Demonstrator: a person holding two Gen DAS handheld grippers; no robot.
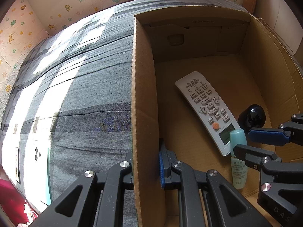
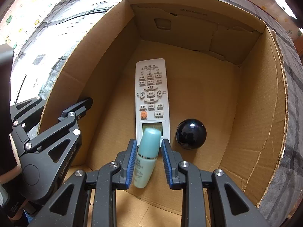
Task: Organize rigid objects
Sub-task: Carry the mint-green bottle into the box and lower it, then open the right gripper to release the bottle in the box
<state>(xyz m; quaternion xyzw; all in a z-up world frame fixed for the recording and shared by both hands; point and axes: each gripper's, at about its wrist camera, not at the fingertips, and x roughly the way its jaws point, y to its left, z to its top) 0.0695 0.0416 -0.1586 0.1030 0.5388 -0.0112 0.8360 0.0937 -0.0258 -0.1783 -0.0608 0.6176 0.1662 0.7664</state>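
Nearest the box's near edge, the right gripper [image 2: 148, 160] stands apart around the teal bottle [image 2: 146, 158], pads not visibly pressing. Left gripper [image 1: 145, 168] straddles the cardboard box's left wall [image 1: 144, 98], clamped. Beyond lie remote [image 2: 151, 98] and black ball [image 2: 190, 134].

Remote [image 2: 152, 96], bottle [image 2: 146, 158], black ball [image 2: 190, 134] — inside box [image 2: 255, 113].

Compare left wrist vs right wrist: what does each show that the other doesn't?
Left wrist only: the left claw straddling the cardboard box wall, plus a broad stretch of the grey bedspread.

Right wrist only: the gap between the bottle and the right claw's right finger; jaws look open.

Both: white remote, black ball and teal bottle inside the box.
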